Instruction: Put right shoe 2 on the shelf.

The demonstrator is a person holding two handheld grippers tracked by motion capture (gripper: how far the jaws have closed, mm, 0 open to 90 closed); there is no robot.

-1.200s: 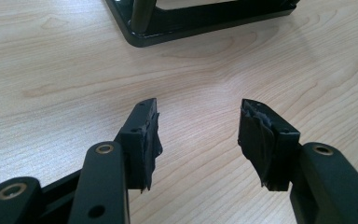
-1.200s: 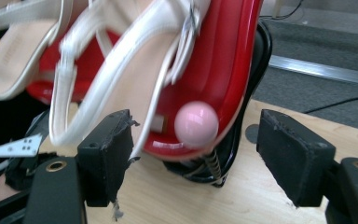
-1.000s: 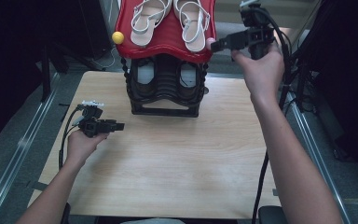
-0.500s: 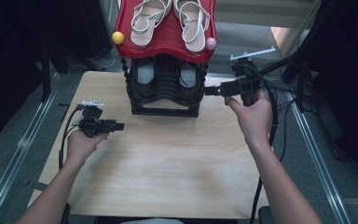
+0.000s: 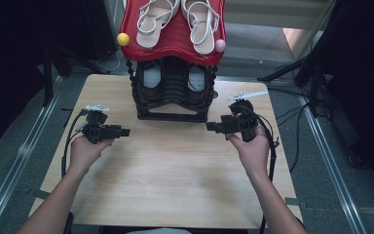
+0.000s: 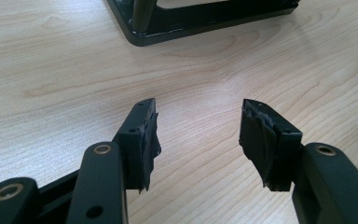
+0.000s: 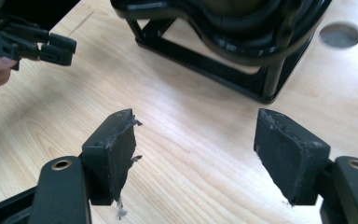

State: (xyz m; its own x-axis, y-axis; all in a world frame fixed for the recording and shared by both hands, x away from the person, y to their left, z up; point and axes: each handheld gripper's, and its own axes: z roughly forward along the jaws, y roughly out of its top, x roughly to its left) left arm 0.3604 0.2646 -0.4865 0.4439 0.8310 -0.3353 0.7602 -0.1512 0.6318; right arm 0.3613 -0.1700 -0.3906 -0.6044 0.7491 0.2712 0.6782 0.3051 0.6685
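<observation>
High view: the black, curvy-sided plastic shoe rack (image 5: pixel 173 95) stands at the far middle of the pale wooden bench (image 5: pixel 175 185), between the 2 hands. Its red top shelf (image 5: pixel 173 41) carries 2 white strappy sandals (image 5: pixel 158 22), with a yellow ball (image 5: pixel 123 39) and a pink ball (image 5: pixel 220 45) at its front corners. Dark shoes sit on the lower tier. The left tongs (image 5: pixel 124 131) and right tongs (image 5: pixel 209 127) point inward near the rack's base, both open and empty.
</observation>
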